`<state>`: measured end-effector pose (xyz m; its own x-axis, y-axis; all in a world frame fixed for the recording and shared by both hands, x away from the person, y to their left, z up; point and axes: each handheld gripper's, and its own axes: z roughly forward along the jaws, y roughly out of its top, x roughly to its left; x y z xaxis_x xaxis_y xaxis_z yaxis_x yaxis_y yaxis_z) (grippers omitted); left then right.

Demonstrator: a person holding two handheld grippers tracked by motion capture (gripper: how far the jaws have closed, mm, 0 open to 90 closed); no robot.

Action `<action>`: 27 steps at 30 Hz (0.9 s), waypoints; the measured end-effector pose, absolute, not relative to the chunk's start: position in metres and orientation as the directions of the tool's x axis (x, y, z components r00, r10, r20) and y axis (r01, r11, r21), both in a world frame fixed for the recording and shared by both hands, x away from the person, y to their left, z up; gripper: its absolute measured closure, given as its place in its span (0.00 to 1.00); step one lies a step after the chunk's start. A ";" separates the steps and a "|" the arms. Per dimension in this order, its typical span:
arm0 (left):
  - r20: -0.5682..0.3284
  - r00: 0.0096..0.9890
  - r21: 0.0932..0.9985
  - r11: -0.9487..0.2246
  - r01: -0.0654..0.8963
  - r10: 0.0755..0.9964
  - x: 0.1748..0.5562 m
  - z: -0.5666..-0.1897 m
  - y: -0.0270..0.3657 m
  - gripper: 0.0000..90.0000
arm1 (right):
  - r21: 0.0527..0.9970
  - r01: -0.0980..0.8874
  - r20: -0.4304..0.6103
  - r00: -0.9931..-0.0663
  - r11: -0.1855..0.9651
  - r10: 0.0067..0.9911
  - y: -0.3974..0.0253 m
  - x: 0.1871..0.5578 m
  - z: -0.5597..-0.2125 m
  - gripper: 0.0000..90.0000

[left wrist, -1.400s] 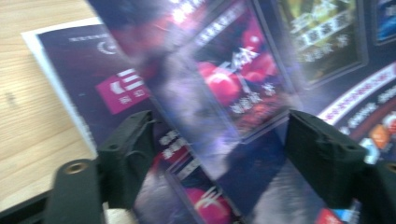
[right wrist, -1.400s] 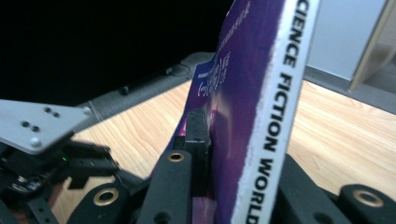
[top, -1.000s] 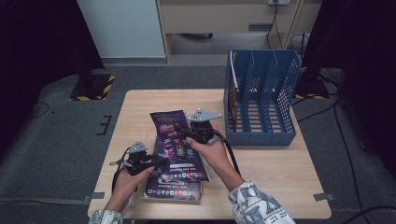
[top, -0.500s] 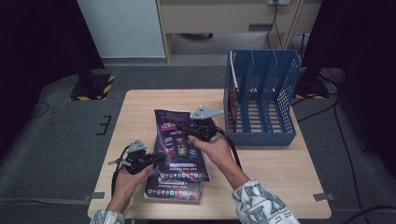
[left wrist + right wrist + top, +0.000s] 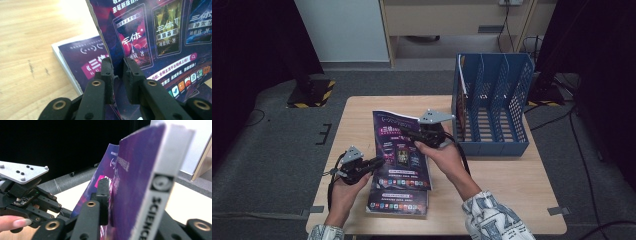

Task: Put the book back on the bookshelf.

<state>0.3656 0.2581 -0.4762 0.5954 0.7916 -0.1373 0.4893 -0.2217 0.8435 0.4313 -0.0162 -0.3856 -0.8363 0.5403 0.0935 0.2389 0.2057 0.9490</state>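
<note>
High view: a purple book (image 5: 399,145) is held tilted above the table (image 5: 507,185), its lower end over a second book (image 5: 398,200) that lies flat near the front edge. The right gripper (image 5: 412,135) is clamped on the raised book's upper right edge; in the right gripper view the jaws are seen closed on the book (image 5: 135,187), one on each cover beside the white spine. The left gripper (image 5: 376,162) is set at the lower left edge; in the left gripper view its jaws stand narrowly apart on either side of the cover (image 5: 150,37), and whether they are pressing on it cannot be told.

A slip is judged the main risk: if only a few pages are pinched by the left jaws, the book could sag or fan open, and it could twist out of the right grip near the spine.

A blue file rack (image 5: 492,105) stands just right of the right gripper. Its near wall and dividers would be struck if the book were swung across low.
</note>
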 end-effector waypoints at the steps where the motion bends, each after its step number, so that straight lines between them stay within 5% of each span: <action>1: -0.137 0.595 0.843 -0.222 0.489 0.792 0.366 -0.476 0.258 0.87 | 0.949 0.239 0.093 -0.836 0.206 0.540 -0.016 0.431 -0.386 0.84; 14: -0.108 0.606 0.869 -0.222 0.442 0.788 0.362 -0.471 0.259 0.88 | 0.949 0.239 0.108 -0.859 0.204 0.501 -0.017 0.434 -0.377 0.61; 27: -0.090 0.609 0.877 -0.227 0.424 0.788 0.361 -0.470 0.258 0.88 | 0.950 0.250 0.131 -0.861 0.185 0.491 -0.017 0.437 -0.372 0.60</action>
